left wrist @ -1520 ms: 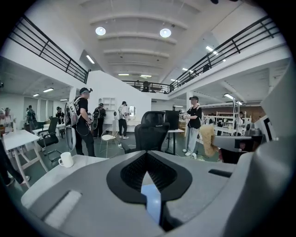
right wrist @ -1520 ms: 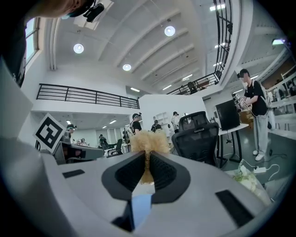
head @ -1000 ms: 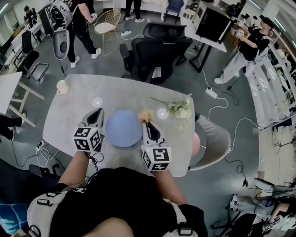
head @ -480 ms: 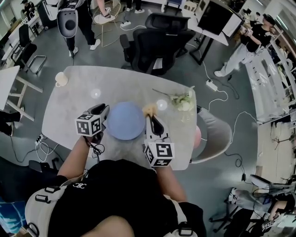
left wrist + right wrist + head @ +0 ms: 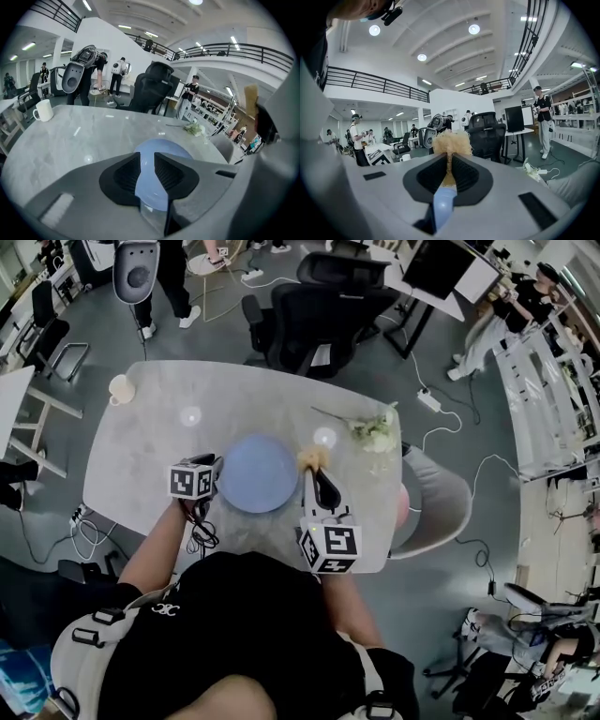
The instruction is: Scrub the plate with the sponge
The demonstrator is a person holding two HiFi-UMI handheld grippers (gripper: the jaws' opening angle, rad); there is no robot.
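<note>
While left gripper jaws pinch plate rim, right gripper jaws clamp sponge beside plate.

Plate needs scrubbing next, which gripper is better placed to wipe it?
Right. The right gripper is shut on the sponge beside the plate; the left gripper clamps the plate's opposite edge, likely steadying it.

Open lab (mezzanine overhead), office chairs, monitor
</note>
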